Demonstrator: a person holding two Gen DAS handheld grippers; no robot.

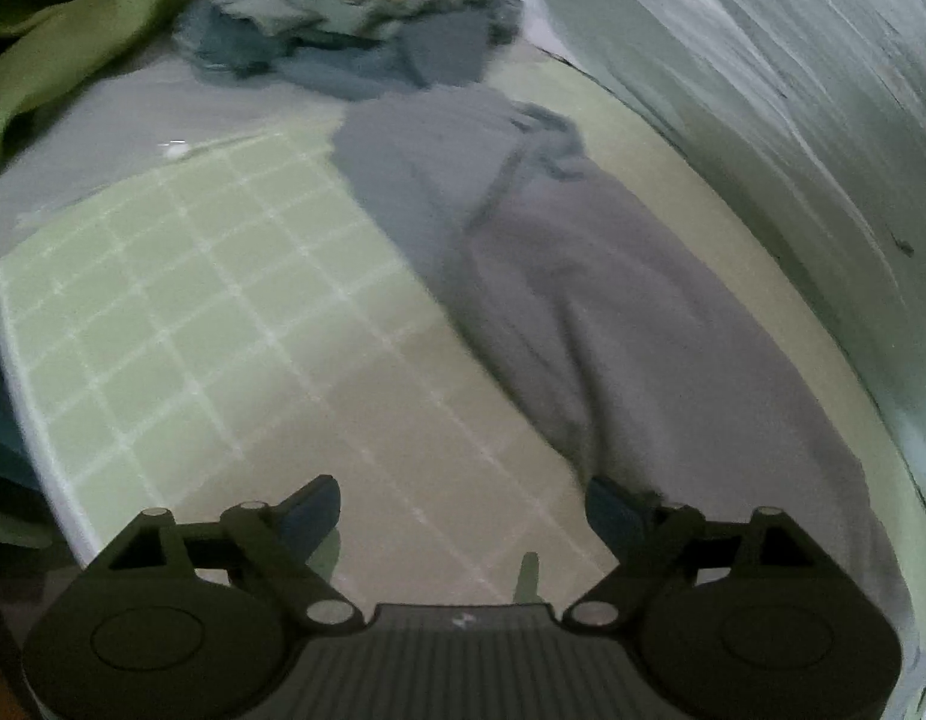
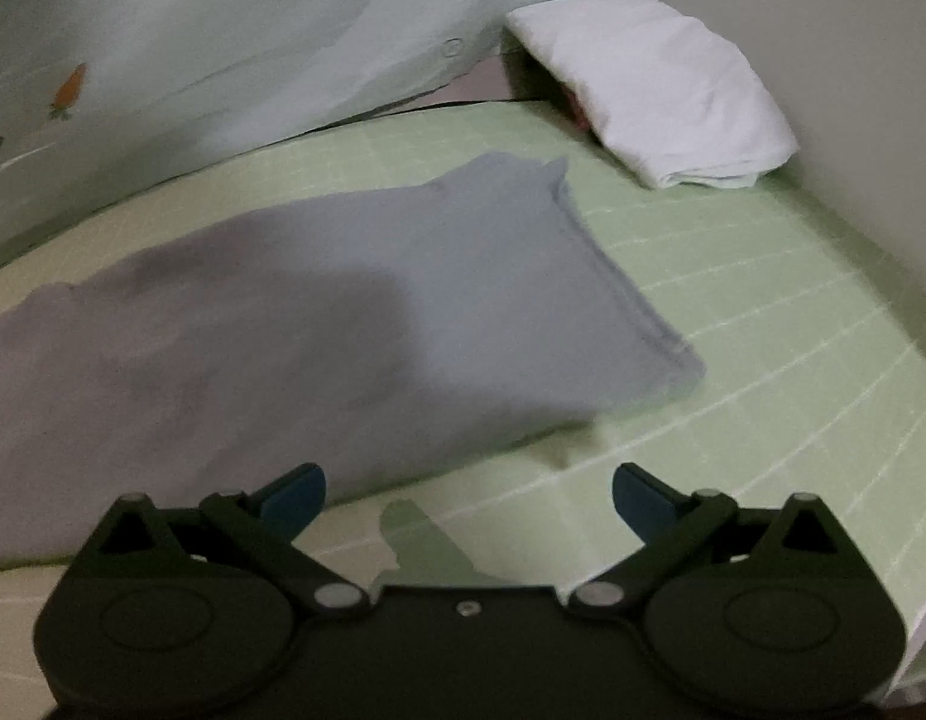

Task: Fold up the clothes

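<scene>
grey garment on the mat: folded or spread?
Folded. The grey garment lies as a long doubled strip on the green mat, with layered edges stacked at its near corner.

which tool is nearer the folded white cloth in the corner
Right. The right tool, open and empty, faces the folded white cloth, which lies beyond the grey garment on the green mat. The left tool, also open, has no white cloth in its view.
</scene>
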